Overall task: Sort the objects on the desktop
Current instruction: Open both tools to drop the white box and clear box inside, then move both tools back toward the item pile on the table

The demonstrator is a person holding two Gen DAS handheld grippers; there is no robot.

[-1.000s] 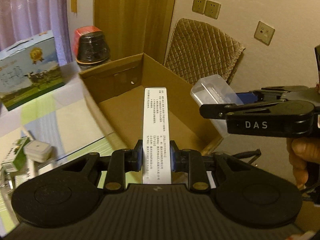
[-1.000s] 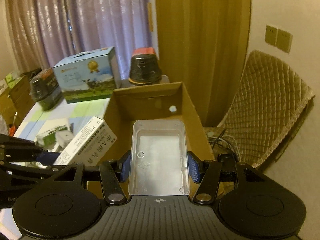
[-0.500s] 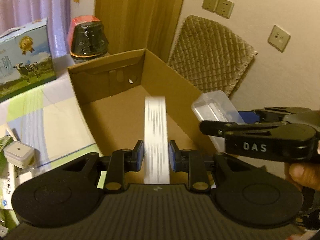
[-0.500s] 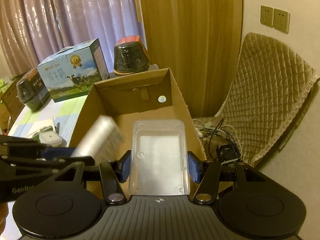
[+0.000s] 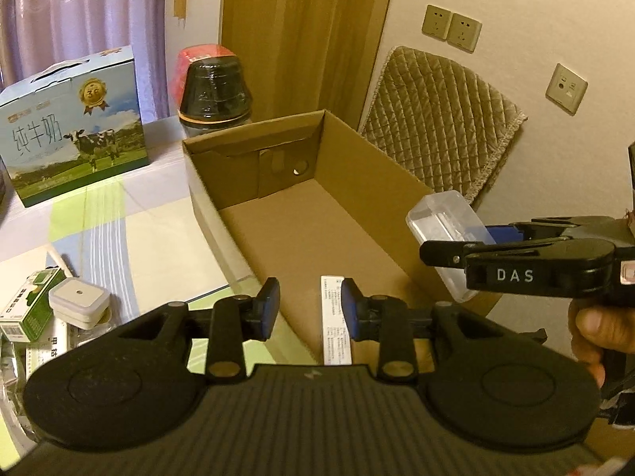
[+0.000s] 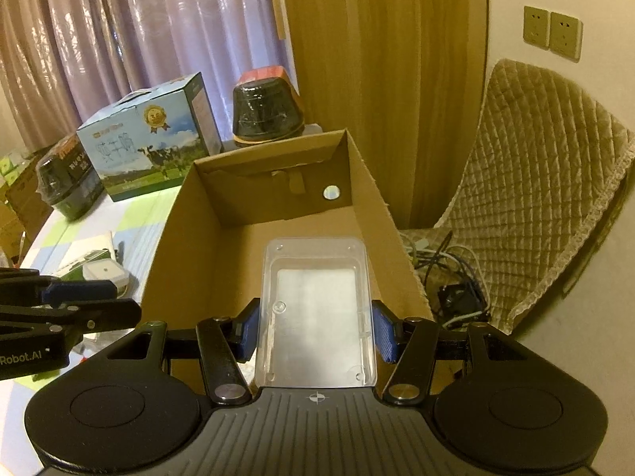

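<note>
Blue pads (image 5: 269, 309) on the left gripper (image 5: 307, 309) stand wide apart, gripping nothing. Between them, close to the right-hand pad, a white printed carton (image 5: 336, 319) shows low in the centre of the left wrist view, down inside the near end of the cardboard box (image 5: 357, 182); whether it touches that pad cannot be told.

In the right wrist view, the right gripper (image 6: 315, 331) has its blue pads (image 6: 384, 331) pressed against the two long sides of a clear plastic case (image 6: 315, 301), which it holds level above the near end of the same box (image 6: 190, 214). In the left wrist view that gripper (image 5: 468, 246) reaches in from the right edge of the frame, the case (image 5: 444, 218) sticking out over the box's right wall, and a hand (image 5: 595, 331) grips its handle at lower right.

Outward from the box, on the table (image 5: 131, 238), a small white square case (image 5: 78, 301) and a green-and-white packet (image 5: 27, 309) lie at the left edge of the left wrist view. A blue milk carton with cows (image 5: 75, 127) stands at upper left, a black jar with a red top (image 5: 214, 83) beside it behind the box. A quilted chair back (image 6: 551, 182) fills the right of the right wrist view.
</note>
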